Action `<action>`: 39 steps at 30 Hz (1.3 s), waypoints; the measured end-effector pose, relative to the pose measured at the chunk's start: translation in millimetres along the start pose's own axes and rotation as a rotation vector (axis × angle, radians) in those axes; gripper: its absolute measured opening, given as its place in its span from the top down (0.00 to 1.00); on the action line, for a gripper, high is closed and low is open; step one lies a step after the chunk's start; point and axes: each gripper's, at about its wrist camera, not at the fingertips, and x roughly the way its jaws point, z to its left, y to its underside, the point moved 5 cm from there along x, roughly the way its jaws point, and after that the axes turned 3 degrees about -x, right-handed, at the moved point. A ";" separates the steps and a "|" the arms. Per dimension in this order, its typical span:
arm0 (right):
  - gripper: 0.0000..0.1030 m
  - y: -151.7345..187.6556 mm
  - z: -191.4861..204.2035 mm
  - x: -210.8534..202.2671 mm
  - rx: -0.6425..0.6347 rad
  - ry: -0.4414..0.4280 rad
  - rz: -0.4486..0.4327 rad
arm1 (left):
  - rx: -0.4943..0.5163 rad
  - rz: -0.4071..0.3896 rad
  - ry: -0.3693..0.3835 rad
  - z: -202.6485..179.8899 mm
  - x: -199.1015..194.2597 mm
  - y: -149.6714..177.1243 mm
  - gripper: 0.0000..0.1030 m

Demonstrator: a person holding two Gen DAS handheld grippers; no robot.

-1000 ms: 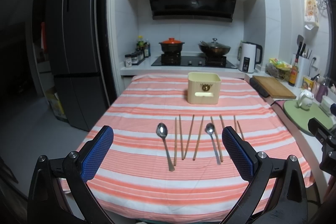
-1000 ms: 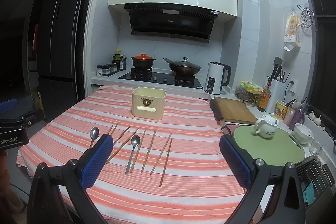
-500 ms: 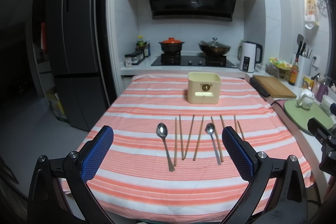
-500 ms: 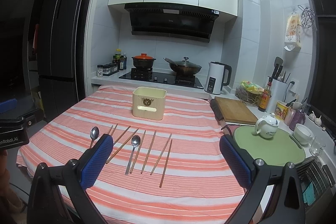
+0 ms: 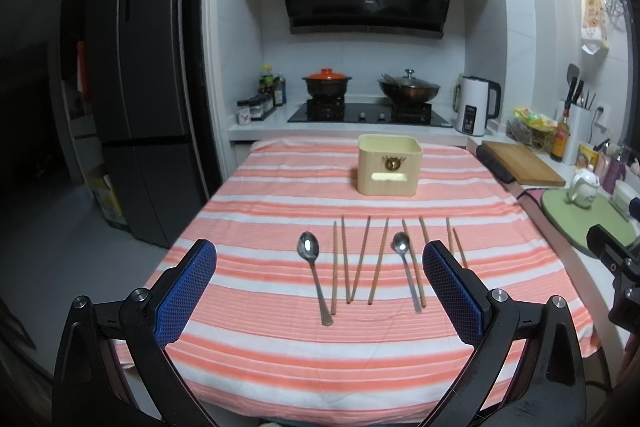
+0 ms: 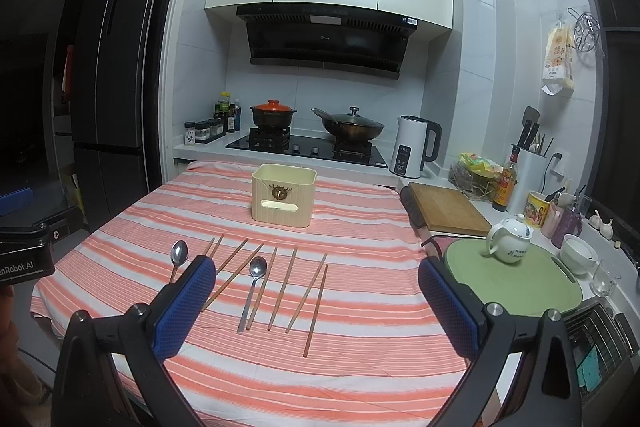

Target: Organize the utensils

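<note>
Left gripper: we see the left gripper (image 5: 319,285) spread wide, blue pads far apart, nothing between them; it hovers above the near edge of the table (image 5: 280,355).
Right gripper: the right gripper (image 6: 316,301) is equally wide open and empty, held over the table's near right part.
Utensils: two spoons and a row of wooden chopsticks (image 5: 362,259) lie flat on the striped cloth, handles toward us.
Left spoon: the left spoon (image 5: 314,277) sits at the left end of the row, just beside a chopstick.
Second spoon: the second spoon (image 5: 406,269) lies among the chopsticks right of centre, touching or nearly touching one.
Holder: the cream utensil box (image 5: 389,165) stands upright beyond the row, well apart from it, opening up.
Left view only: this view looks straight down the row; the other gripper's black body shows at its right edge.
Right view only: here the left spoon (image 6: 178,257) is partly hidden behind a blue pad, while the second spoon (image 6: 252,287) is fully clear. This view also shows the green mat (image 6: 516,281) with a white teapot (image 6: 509,238), a bowl and a glass right of the table, seen only in part from the left.
Both views: stove, pots and kettle (image 6: 414,147) behind the table.
</note>
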 end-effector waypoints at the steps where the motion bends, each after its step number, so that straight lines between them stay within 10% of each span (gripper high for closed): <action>1: 0.00 0.1 0.1 0.7 0.001 0.000 0.002 | -0.001 0.000 0.000 0.2 -0.3 0.3 0.00; 25: 0.00 23.7 -21.3 46.8 0.027 0.027 0.060 | -0.061 0.170 -0.026 44.2 87.3 48.5 0.00; 39: 0.00 120.8 -24.7 124.3 -0.075 0.044 0.242 | -0.040 0.347 0.005 40.8 165.8 122.3 0.00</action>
